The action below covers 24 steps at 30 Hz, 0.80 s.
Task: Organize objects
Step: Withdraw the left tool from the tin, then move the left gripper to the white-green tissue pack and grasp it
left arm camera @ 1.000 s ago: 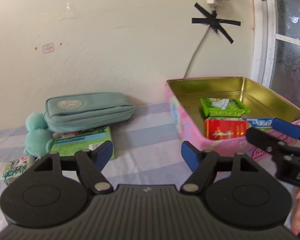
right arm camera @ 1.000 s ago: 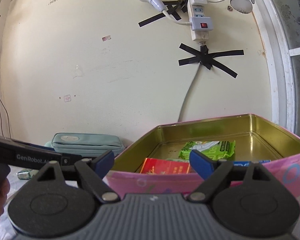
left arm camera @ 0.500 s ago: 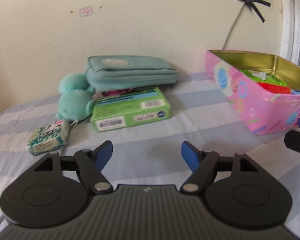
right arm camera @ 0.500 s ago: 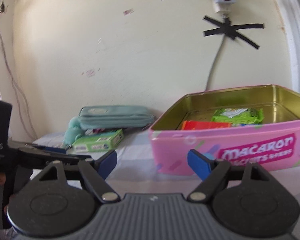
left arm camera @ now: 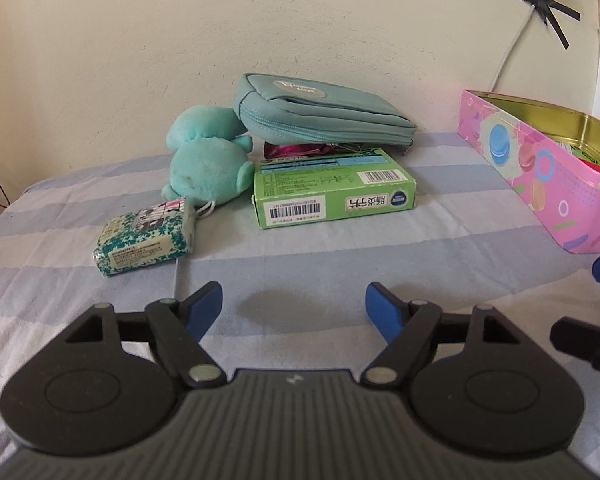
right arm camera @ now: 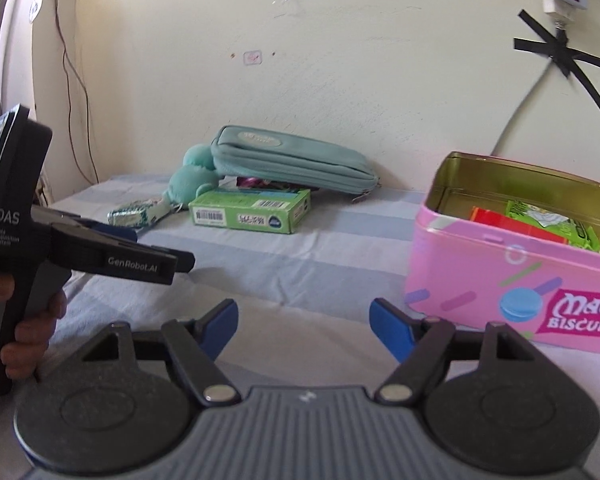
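Note:
My left gripper (left arm camera: 294, 304) is open and empty, low over the striped cloth, facing a green box (left arm camera: 332, 194), a teal plush toy (left arm camera: 208, 164), a teal pouch (left arm camera: 324, 116) and a small patterned packet (left arm camera: 146, 236). My right gripper (right arm camera: 302, 324) is open and empty, in front of the pink biscuit tin (right arm camera: 512, 284), which holds a red pack (right arm camera: 512, 224) and a green packet (right arm camera: 548, 220). The tin also shows in the left wrist view (left arm camera: 540, 176). The green box (right arm camera: 252, 210) and pouch (right arm camera: 296, 160) show in the right wrist view too.
The striped cloth (left arm camera: 340, 256) covers the surface, which ends at a cream wall (left arm camera: 300, 40). A cable (right arm camera: 520, 116) taped to the wall runs down behind the tin. The left gripper body (right arm camera: 80, 252) and hand stand at the left of the right wrist view.
Both grippers have pulled back from the tin and swung left. The left one now faces the green box, plush and pouch. Both stayed open and empty.

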Each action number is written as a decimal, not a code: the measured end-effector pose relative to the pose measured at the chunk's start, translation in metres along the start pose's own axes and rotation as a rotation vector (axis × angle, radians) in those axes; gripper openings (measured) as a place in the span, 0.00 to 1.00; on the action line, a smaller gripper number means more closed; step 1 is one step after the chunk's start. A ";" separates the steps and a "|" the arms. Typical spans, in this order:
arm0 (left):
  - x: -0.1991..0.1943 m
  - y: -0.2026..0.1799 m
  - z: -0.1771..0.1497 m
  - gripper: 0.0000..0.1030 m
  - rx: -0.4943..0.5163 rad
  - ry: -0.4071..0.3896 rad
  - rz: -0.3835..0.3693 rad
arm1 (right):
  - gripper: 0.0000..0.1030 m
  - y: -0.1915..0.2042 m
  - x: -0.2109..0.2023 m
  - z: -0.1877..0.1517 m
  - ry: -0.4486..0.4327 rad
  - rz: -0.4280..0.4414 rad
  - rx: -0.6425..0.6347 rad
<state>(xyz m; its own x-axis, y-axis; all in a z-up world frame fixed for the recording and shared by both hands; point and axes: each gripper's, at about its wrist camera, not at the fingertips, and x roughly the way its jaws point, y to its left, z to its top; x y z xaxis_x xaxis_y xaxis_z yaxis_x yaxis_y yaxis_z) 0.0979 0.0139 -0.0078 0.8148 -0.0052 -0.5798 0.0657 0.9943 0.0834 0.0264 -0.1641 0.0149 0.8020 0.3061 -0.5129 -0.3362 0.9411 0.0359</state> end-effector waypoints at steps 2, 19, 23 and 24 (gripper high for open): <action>0.000 0.003 0.000 0.78 -0.016 0.000 -0.006 | 0.73 0.002 0.002 0.000 0.014 -0.009 -0.015; -0.001 0.013 0.000 0.78 -0.078 -0.007 -0.065 | 0.74 -0.012 0.002 -0.002 0.033 -0.008 0.067; -0.001 0.015 0.000 0.78 -0.087 -0.003 -0.073 | 0.74 -0.014 0.002 -0.002 0.033 -0.002 0.080; -0.001 0.015 0.000 0.78 -0.087 -0.002 -0.074 | 0.74 -0.014 0.002 -0.002 0.033 -0.001 0.084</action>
<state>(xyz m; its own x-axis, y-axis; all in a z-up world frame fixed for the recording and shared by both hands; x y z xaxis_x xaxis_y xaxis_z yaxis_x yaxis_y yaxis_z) 0.0983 0.0288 -0.0057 0.8108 -0.0791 -0.5799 0.0754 0.9967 -0.0305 0.0319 -0.1769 0.0119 0.7850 0.3016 -0.5411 -0.2916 0.9506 0.1067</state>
